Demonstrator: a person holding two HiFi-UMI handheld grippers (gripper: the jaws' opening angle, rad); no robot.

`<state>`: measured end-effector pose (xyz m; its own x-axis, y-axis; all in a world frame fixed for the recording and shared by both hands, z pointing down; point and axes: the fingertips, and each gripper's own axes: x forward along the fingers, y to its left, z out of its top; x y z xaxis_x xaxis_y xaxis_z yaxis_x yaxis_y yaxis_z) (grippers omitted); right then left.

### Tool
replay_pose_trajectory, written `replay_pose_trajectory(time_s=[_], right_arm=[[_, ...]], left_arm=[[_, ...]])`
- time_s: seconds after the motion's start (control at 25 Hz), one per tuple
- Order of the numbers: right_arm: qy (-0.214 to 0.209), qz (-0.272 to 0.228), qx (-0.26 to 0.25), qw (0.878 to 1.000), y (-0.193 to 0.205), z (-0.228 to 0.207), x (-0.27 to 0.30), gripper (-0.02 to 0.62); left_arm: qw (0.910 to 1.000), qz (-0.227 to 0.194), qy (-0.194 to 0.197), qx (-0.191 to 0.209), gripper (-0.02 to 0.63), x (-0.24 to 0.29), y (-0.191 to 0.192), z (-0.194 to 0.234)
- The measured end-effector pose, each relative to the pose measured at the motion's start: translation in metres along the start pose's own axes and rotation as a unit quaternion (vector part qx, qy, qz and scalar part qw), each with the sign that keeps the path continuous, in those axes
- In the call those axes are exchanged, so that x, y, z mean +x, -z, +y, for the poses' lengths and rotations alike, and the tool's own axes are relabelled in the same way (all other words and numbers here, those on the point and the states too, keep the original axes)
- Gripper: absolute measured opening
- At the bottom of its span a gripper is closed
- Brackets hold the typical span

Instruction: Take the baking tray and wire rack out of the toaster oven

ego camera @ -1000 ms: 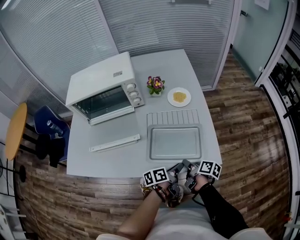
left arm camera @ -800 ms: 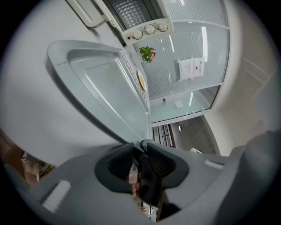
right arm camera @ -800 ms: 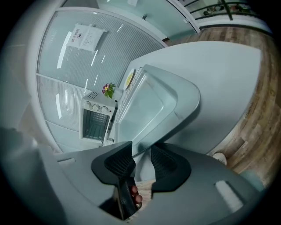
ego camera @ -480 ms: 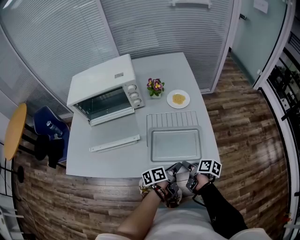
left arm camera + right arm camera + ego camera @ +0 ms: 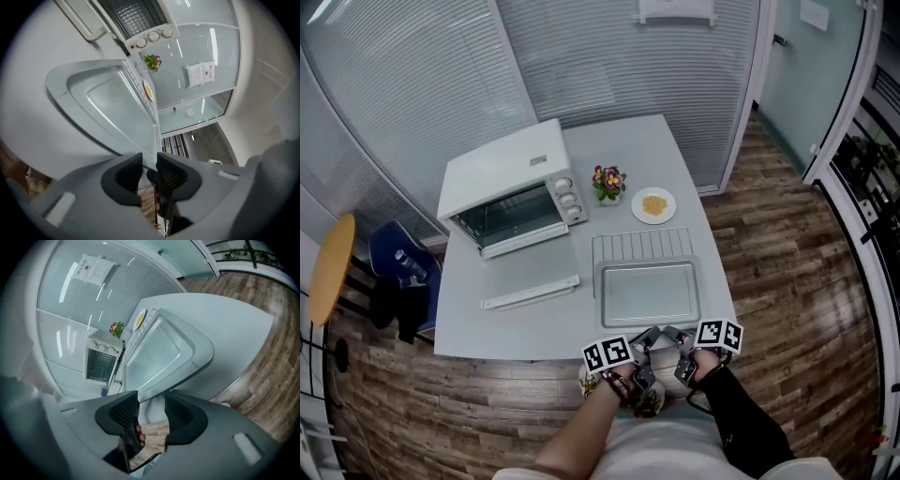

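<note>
A shallow, rectangular silver metal baking tray (image 5: 648, 292) lies flat at the near right corner of the pale grey tabletop (image 5: 487, 319), one long side along the near edge. Just beyond it lies the silver wire rack (image 5: 642, 246), its bars running towards the far edge. Its near side meets the tray's far rim, and whether it reaches under the tray cannot be told.

The boxy white toaster oven (image 5: 502, 178) stands at the far left corner. Its glass door (image 5: 525, 272) is dropped open and flat, and the cavity shows dark. Between the oven and the right edge sit a small pot of purple and yellow flowers (image 5: 608, 181) and a round white plate (image 5: 653, 205) with something yellow on it, the pot closer to the oven.

Both tools are at the near edge, side by side by the tray's near rim. The left gripper (image 5: 149, 168) has its jaws drawn in narrow, and the tray's rim runs into the gap at their tips, pinched there. The right gripper (image 5: 151, 411) has let go. Its jaws have just been opening and now stand wide, with nothing between the pads and the tray's rim just ahead of them
</note>
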<state>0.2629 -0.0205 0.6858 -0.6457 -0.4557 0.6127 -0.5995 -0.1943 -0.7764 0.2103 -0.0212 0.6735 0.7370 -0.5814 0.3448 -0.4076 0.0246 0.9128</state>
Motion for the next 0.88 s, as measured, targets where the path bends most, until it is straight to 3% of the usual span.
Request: replay_pose_trajectory(time_s=[0.16, 0.32, 0.4, 0.52, 0.72, 0.88], right_arm=[[-0.018, -0.013, -0.045, 0.999, -0.012, 0.015, -0.003, 0.163], [-0.032, -0.032, -0.144, 0.988, -0.028, 0.042, -0.008, 0.163], [-0.029, -0.048, -0.209, 0.976, -0.038, 0.056, -0.012, 0.163], [-0.007, -0.084, -0.314, 0.946, -0.058, 0.076, -0.022, 0.163], [0.018, -0.152, -0.417, 0.896, -0.090, 0.109, -0.045, 0.163], [0.015, -0.202, -0.457, 0.866, -0.111, 0.141, -0.065, 0.163]], left_arm=[[0.9993, -0.007, -0.016, 0.035, 0.100, -0.004, -0.012, -0.003], [0.9946, -0.010, -0.043, 0.094, 0.100, -0.009, -0.028, -0.006], [0.9909, -0.018, -0.054, 0.122, 0.100, -0.012, -0.039, -0.010], [0.9816, -0.034, -0.071, 0.174, 0.100, -0.019, -0.059, -0.022], [0.9538, -0.071, -0.095, 0.276, 0.101, -0.033, -0.098, -0.056], [0.9156, -0.114, -0.118, 0.367, 0.102, -0.045, -0.128, -0.086]])
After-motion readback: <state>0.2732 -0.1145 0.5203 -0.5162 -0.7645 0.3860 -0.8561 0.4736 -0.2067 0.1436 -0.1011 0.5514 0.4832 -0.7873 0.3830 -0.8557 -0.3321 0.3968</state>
